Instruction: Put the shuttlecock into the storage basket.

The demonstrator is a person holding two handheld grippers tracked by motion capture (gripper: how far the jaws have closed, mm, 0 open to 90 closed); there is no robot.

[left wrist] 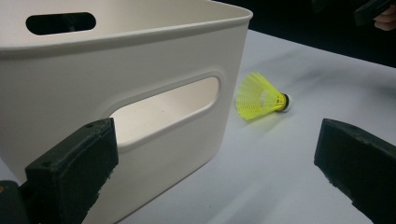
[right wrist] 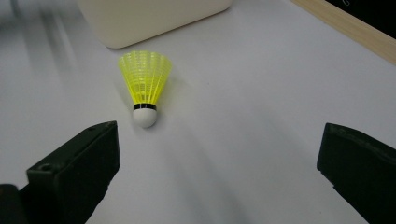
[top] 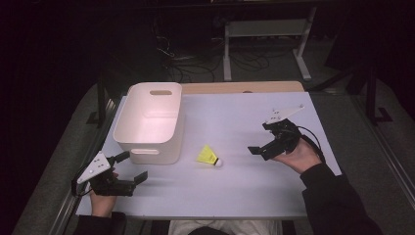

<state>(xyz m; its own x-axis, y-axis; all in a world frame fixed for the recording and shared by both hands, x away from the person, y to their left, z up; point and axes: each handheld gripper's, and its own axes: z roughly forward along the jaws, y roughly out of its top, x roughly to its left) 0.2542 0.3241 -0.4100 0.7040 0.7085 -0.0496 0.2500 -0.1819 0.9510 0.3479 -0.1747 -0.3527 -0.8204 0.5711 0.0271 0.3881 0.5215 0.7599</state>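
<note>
A yellow shuttlecock (top: pixel 208 155) is lying on its side on the white table (top: pixel 235 191), just beside the near right corner of a white plastic bin (top: pixel 149 122), with its white cork tip pointing away from the bin and its skirt toward it. The left tongs (top: pixel 133 166) are sitting low at the near left corner of the bin, held from below by the person's left hand (top: pixel 100 196), jaws spread wide and gripping nothing; in the left gripper view one jaw is standing in front of the bin's handle slot and the other out over bare table. The right tongs (top: pixel 262 139) are hovering to the right of the shuttlecock, well apart from the bin, with the right hand (top: pixel 296 156) cupped under them and the sleeve angling in from the near right. Their jaws are also parted and empty, aiming toward the shuttlecock, which is lying ahead of them nearer the left jaw in the right gripper view.
</note>
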